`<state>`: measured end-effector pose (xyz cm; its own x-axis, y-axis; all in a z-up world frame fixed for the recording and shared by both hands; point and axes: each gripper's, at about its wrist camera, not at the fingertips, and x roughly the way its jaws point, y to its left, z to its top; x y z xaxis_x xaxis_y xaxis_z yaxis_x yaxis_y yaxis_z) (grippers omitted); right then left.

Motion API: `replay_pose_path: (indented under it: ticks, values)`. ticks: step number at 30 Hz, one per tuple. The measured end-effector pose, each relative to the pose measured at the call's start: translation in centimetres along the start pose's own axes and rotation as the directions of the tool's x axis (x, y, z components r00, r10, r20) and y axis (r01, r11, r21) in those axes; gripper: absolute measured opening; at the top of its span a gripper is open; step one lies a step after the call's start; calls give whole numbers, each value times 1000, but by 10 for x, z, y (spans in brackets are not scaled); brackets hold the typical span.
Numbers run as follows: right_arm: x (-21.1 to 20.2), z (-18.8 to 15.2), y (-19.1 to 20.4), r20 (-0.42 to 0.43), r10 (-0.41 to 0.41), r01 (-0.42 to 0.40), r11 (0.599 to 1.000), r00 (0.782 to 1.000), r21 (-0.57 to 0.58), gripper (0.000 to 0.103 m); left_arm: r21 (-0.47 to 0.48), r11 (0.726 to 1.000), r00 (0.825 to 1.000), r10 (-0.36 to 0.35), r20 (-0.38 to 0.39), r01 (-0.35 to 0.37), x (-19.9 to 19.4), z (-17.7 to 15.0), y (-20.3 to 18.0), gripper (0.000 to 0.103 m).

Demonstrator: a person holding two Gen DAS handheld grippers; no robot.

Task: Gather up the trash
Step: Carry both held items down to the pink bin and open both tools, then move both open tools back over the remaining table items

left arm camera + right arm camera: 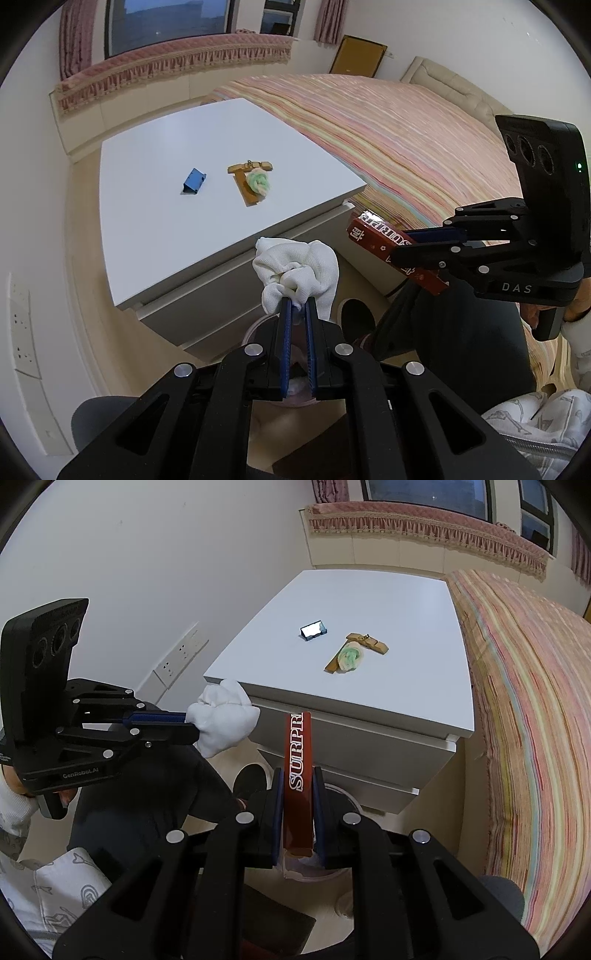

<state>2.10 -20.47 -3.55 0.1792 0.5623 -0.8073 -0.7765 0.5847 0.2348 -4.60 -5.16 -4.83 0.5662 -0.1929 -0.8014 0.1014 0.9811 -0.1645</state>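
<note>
Between my left gripper (297,306) pads sits a crumpled white cloth (295,275), pinched only at one fold; my right gripper (298,775) clamps a red box (297,771). Both hang above the bin (341,869) near the white nightstand (155,221). If released off-centre, either may miss.

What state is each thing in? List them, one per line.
left gripper: shut on the white cloth wad
right gripper: shut on the red box
blue box: lying on the white dresser
green wad: resting on brown pieces
dresser drawers: closed
</note>
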Motion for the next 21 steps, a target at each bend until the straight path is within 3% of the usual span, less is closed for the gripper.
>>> replay_pose_path:
  ticks: [4,7,8,9,10,11,12,13,21]
  values:
    - [3,0,-2,-5,14,-14,1000,1000,7,14,2,1000,1000,-13,-14,13,2,-3,-2,10]
    - [6,-2,-3,-18,29,-29,1000,999,10,15,-12,1000,999,-27,-30,26,6,-3,0,20]
    - [7,-3,-3,-25,21,-21,1000,999,10,27,-17,1000,999,-24,-33,24,6,-3,1,27]
    - [8,-3,-4,-27,10,-10,1000,1000,13,38,-31,999,999,-21,-34,20,8,-3,4,50]
    - [9,-3,-6,-24,6,-6,1000,1000,23,66,-42,999,999,-18,-29,17,7,-4,6,74]
    - [8,-4,-8,-17,5,-5,1000,1000,31,84,-54,998,1000,-18,-20,17,7,-4,8,84]
    - [8,-4,-9,-8,1,-1,999,1000,37,88,-70,997,1000,-14,-10,13,6,-4,11,89]
    - [8,-4,-10,-9,-6,6,999,1000,38,94,-76,997,1000,-7,-10,6,6,-5,12,91]
    - [15,-3,-12,-30,-31,32,999,999,40,98,-105,994,999,37,1,-36,2,-5,20,95]
